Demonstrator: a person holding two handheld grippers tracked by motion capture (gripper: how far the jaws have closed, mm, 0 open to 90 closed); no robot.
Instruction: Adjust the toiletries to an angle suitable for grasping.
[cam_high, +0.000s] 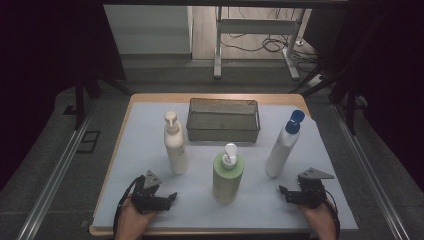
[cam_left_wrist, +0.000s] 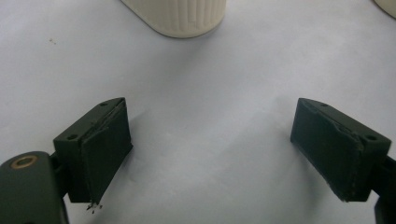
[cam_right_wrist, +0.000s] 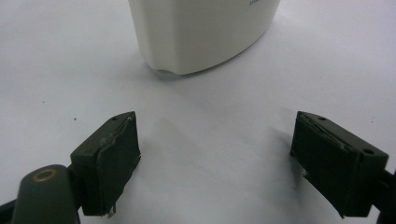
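Note:
Three bottles stand on the white mat (cam_high: 150, 200): a cream pump bottle (cam_high: 175, 146) at the left, a green pump bottle (cam_high: 228, 175) in the middle, and a white bottle with a blue cap (cam_high: 283, 145) at the right. My left gripper (cam_high: 167, 198) rests low on the mat in front of the cream bottle, open and empty. In the left gripper view the jaws (cam_left_wrist: 210, 121) stand wide apart, with the cream bottle's ribbed base (cam_left_wrist: 180, 16) beyond them. My right gripper (cam_high: 286, 194) is open in front of the white bottle, whose base (cam_right_wrist: 201, 32) lies ahead of its spread jaws (cam_right_wrist: 215, 126).
A dark wire mesh basket (cam_high: 223, 131) sits at the back centre of the mat. The wooden table edge (cam_high: 125, 117) frames the mat. Metal rails run along both sides of the table, and a desk frame with cables stands on the floor beyond.

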